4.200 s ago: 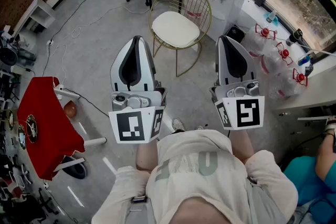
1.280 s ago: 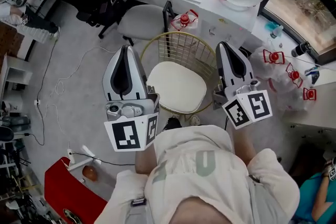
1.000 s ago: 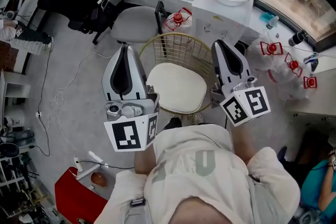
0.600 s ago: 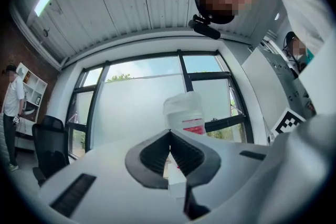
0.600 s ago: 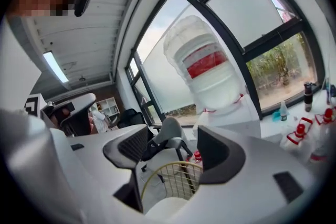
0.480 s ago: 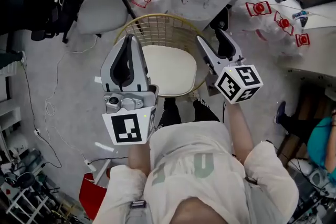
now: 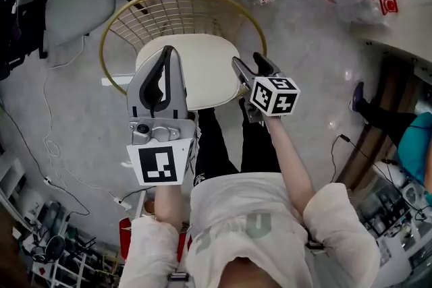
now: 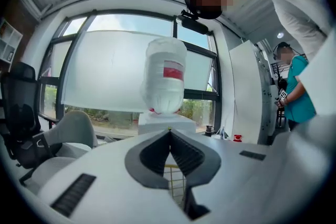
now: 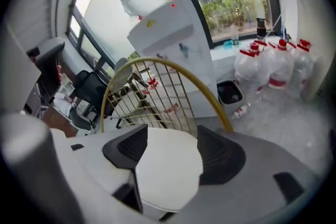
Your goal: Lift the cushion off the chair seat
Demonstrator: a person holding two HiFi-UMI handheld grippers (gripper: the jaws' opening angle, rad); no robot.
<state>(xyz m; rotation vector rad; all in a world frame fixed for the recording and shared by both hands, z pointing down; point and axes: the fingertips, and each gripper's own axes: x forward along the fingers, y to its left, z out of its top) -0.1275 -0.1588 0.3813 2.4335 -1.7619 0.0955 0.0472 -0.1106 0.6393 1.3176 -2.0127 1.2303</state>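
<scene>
A cream cushion (image 7: 196, 67) lies on the seat of a chair with a gold wire back (image 7: 172, 13), seen straight below in the head view. My left gripper (image 7: 167, 50) hovers over the cushion's left edge, its jaws shut tip to tip (image 8: 169, 131) with nothing between them. My right gripper (image 7: 248, 64) hangs at the cushion's right edge, tilted down and open. In the right gripper view the cushion (image 9: 168, 170) fills the gap between the two pads (image 9: 126, 147), which do not press on it. The wire back (image 9: 157, 97) rises just behind.
A water dispenser with its big bottle (image 8: 164, 81) stands behind the chair. Several red-capped water jugs (image 9: 273, 71) sit on the floor at the right. A grey office chair (image 7: 61, 3) is at the left. A person in teal (image 7: 415, 152) is at the far right.
Both grippers have dropped towards the chair, which now looks much nearer. The right gripper has tipped downward and its jaws have gone from shut to open. The left jaws stayed shut.
</scene>
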